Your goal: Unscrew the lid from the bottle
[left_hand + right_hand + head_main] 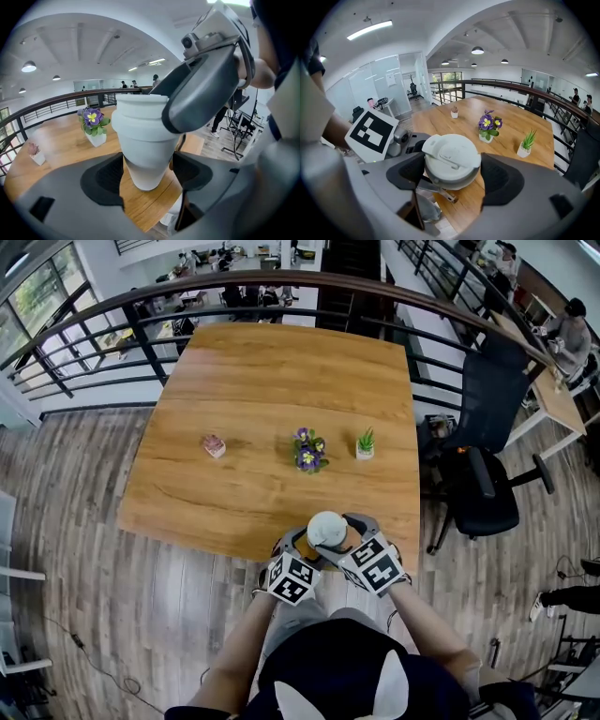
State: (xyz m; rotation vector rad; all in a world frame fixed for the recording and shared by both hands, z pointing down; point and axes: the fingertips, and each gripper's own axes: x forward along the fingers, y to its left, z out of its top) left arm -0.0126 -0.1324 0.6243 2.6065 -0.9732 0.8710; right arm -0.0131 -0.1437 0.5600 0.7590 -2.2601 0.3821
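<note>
Taking things by size: first the wooden bench (244, 381), broad and mostly bare, with three small pots (308, 451) set well off toward the middle. Next, at its near edge, the left hand-held gripper (147, 171), pinching the bottle (140, 136) low on its tapered body, both pads against the white wall. Just above it the right hand-held gripper (452, 171), closed round the lid (451, 157), pads touching its rim on either side. Bottle standing at the very near edge of the bench, base seemingly resting on the wood, right in front of the person. Likely trouble from here: too light a squeeze low on that smooth taper, letting the body spin along with the lid instead of unthreading; a slanted pull on the lid, binding the thread; or a shove toward the near edge, tipping the whole thing off onto the floor. Contents not visible, so perhaps a spill once loose. Long axis upright or very nearly so, lid end pointing up, narrower base down on the bench.
</note>
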